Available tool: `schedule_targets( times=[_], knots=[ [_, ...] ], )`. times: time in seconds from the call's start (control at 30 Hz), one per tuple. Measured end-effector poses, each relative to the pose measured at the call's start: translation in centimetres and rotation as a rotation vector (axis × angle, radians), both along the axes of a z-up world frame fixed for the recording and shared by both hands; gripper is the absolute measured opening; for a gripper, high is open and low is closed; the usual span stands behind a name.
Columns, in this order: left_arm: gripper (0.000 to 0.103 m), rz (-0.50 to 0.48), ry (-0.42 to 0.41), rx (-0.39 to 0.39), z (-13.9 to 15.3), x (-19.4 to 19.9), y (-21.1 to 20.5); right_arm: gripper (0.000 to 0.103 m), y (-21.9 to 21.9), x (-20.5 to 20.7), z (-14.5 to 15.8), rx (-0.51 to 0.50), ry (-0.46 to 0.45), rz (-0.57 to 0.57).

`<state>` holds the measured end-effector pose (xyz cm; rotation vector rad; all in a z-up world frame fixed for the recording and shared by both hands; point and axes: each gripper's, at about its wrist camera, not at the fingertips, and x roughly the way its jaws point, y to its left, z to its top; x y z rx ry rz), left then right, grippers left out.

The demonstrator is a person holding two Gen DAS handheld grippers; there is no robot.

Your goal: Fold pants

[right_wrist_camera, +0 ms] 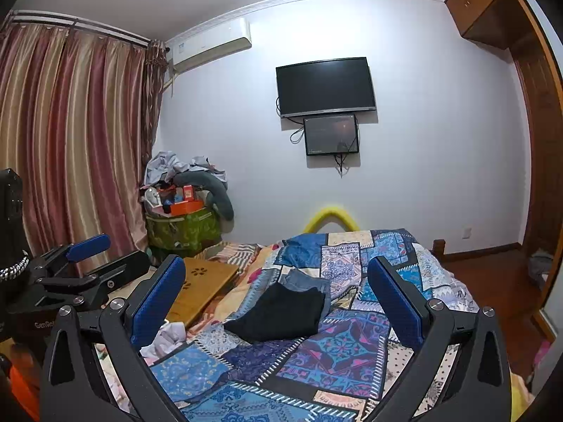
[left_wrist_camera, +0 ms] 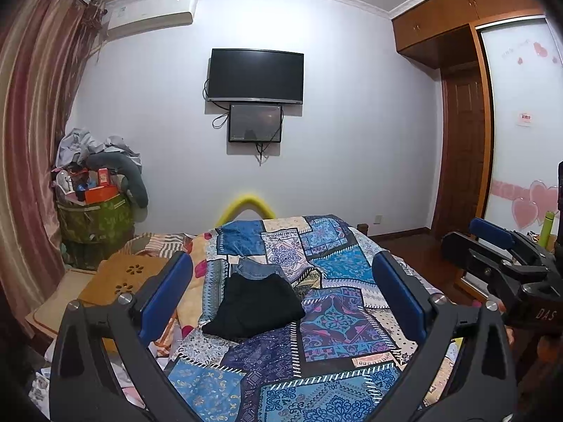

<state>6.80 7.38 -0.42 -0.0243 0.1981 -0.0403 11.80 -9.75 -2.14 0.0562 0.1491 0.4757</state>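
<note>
both hand-held grippers [left_wrist_camera: 281,288] [right_wrist_camera: 276,290] gape above folded pants [left_wrist_camera: 255,304]

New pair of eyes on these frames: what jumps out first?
The patchwork quilt in blues and purples covers the bed. On it lies a folded black garment, overlapping folded jeans just behind. Both the left gripper and right gripper hang open above the bed, holding nothing.

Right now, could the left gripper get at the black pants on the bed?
Probably yes: the left gripper is open, empty, aimed at the black pants, with only quilt between.
</note>
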Motion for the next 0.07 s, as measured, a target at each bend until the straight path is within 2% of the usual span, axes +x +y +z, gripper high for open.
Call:
schedule_targets(
  times=[0.07],
  knots=[
    [0.103,0.0,0.0,-0.002,0.0,0.01,0.07,0.103,0.02,0.0,-0.01,0.001,-0.001,0.0]
  ],
)
